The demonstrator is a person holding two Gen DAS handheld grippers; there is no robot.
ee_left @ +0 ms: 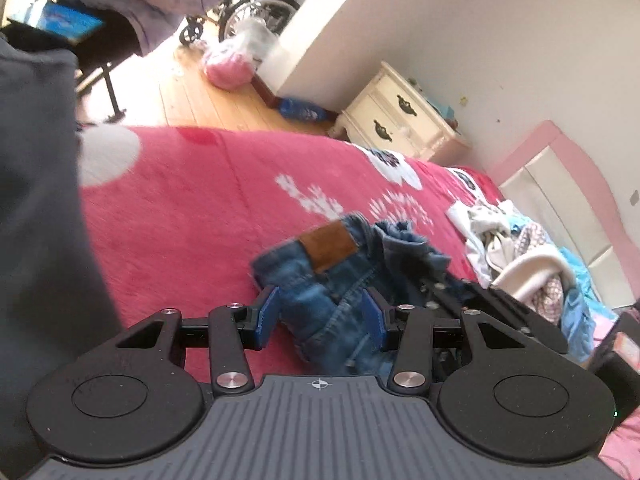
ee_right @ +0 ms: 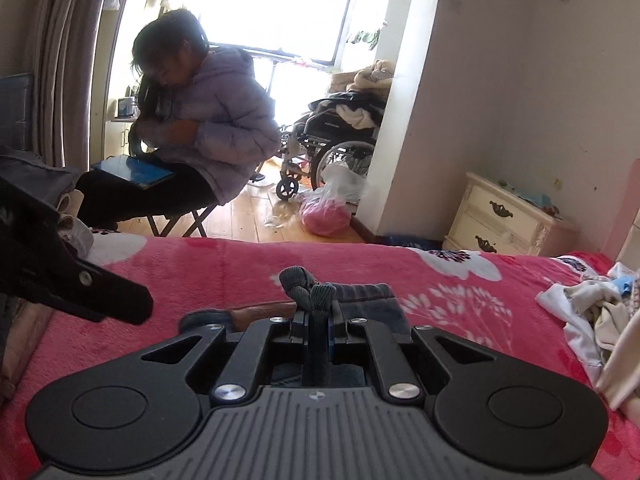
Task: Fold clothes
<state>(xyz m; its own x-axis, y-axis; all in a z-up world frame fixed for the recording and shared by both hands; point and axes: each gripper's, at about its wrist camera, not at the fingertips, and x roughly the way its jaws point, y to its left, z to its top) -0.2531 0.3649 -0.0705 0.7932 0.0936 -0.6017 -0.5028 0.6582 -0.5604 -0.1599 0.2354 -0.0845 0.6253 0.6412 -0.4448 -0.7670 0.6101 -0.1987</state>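
Blue jeans point(ee_left: 340, 280) with a brown leather patch point(ee_left: 328, 248) lie bunched on the pink floral blanket point(ee_left: 192, 208). My left gripper point(ee_left: 320, 316) is open, its blue pads point(ee_left: 266, 316) standing on either side of a fold of the denim. In the right wrist view my right gripper point(ee_right: 318, 330) is shut on a twisted grey-blue bunch of the jeans point(ee_right: 310, 286), which sticks up past the fingertips. The brown patch point(ee_right: 260, 314) shows just left of it. The black body of the left gripper point(ee_right: 80, 284) reaches in from the left.
A pile of unfolded clothes point(ee_left: 520, 248) lies on the bed to the right, by the pink headboard point(ee_left: 568, 184). A cream nightstand point(ee_right: 508, 216) stands beyond. A person in a lavender jacket point(ee_right: 216, 128) sits past the bed's far edge, near a wheelchair point(ee_right: 340, 144). Dark grey cloth point(ee_left: 36, 220) fills the left.
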